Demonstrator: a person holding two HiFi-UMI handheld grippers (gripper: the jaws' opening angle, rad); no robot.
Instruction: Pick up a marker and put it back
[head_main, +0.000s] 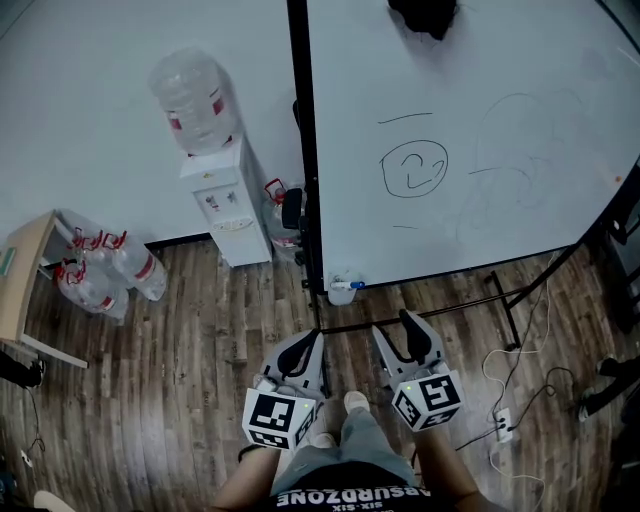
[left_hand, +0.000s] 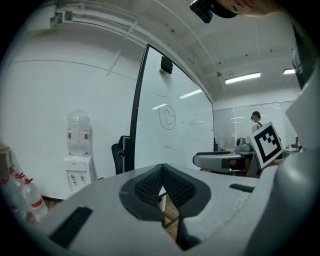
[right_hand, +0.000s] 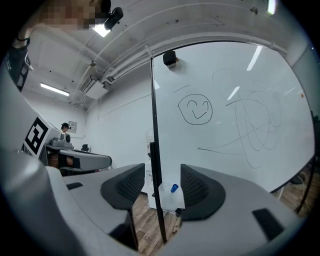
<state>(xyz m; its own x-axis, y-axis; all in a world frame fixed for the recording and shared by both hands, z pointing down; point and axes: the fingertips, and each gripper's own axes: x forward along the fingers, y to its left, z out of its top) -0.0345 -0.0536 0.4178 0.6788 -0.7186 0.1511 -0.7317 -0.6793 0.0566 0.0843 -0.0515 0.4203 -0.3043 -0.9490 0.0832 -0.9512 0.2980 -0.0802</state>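
Observation:
A blue-capped marker (head_main: 355, 285) stands in a white cup (head_main: 340, 293) hung at the lower left corner of the whiteboard (head_main: 500, 90), which bears a drawn smiley. In the right gripper view the marker (right_hand: 173, 188) and cup (right_hand: 169, 199) show some way off, framed between the jaws. My right gripper (head_main: 400, 333) is open and empty, held low in front of me and short of the cup. My left gripper (head_main: 312, 340) is beside it, shut with its tips touching and nothing in them (left_hand: 162, 172).
The whiteboard's black frame post (head_main: 303, 150) and floor bar (head_main: 420, 315) stand just ahead. A water dispenser (head_main: 225, 200), spare bottles (head_main: 110, 270) and a wooden table (head_main: 20, 275) are to the left. Cables and a power strip (head_main: 503, 425) lie on the floor at right.

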